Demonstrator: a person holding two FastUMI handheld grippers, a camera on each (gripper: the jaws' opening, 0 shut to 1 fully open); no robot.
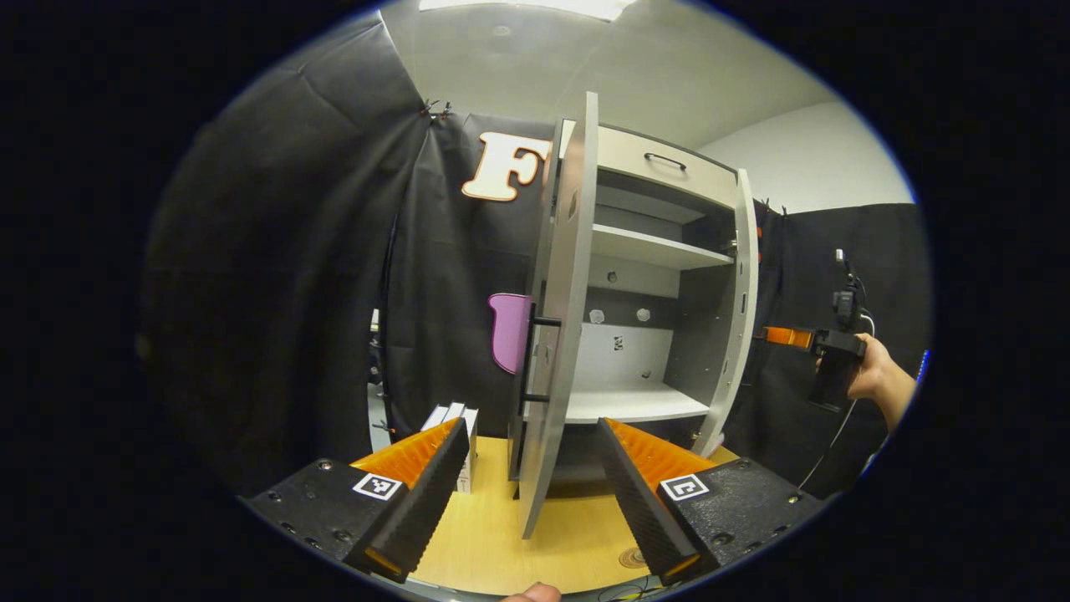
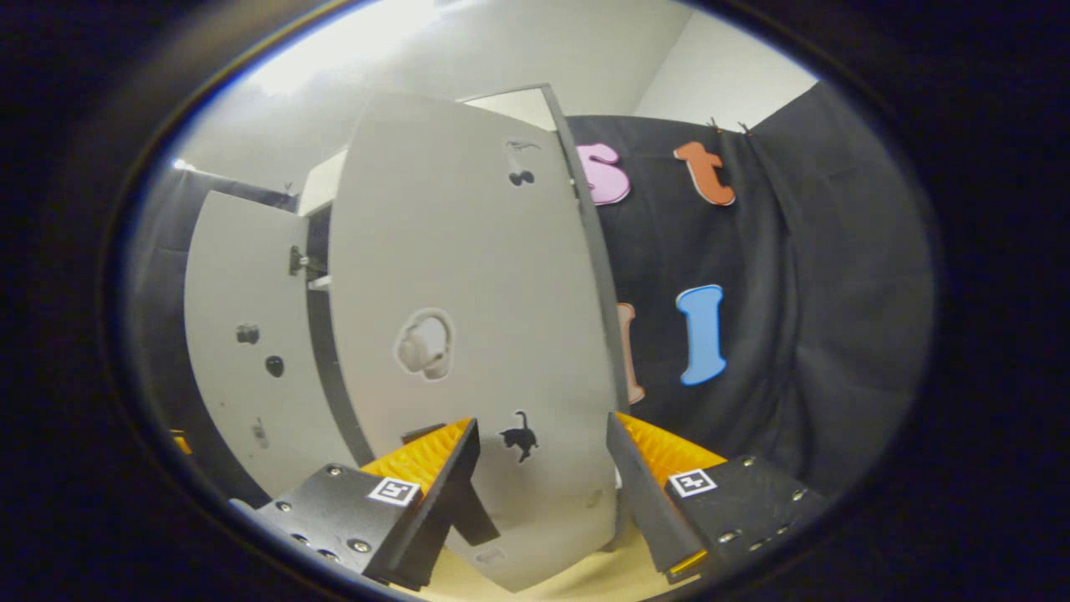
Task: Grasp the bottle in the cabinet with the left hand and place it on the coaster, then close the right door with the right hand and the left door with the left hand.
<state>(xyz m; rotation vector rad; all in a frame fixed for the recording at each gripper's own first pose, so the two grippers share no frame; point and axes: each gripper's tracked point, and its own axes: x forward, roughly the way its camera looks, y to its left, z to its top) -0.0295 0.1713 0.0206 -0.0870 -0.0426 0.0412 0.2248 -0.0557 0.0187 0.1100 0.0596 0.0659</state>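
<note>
Left tongs point(image 1: 525, 502) apart, low over the wooden desk point(image 1: 489, 535), aimed at the cabinet point(image 1: 644, 293) with nothing between the fingers. Left door point(image 1: 562, 334) swung out edge-on toward the camera, dark bar handle point(image 1: 535, 359) on its face; lower edge sits in the gap of the tongs but touches neither finger. Right door point(image 1: 736, 318) also open, angled outward. Inside the cabinet: an upper shelf point(image 1: 656, 248) and a lower shelf point(image 1: 631, 404), both bare — bottle not seen in the cabinet, its place impossible to tell. A round wood-toned disc at the desk's near edge, partly hidden by a finger — possibly the coaster point(image 1: 632, 558). Small white boxes point(image 1: 456, 426) standing on the desk left of the left door. Farther right, a hand point(image 1: 873, 376) holding the other gripper near the right door's outer side.

In the right gripper view, right tongs point(image 2: 543, 489) apart, close before the outer face of the right door point(image 2: 468, 334), which carries small stickers, a black cat point(image 2: 520, 435) among them. Door's lower part between the fingers, contact unclear. Left door point(image 2: 242, 351) beyond, also open.
</note>
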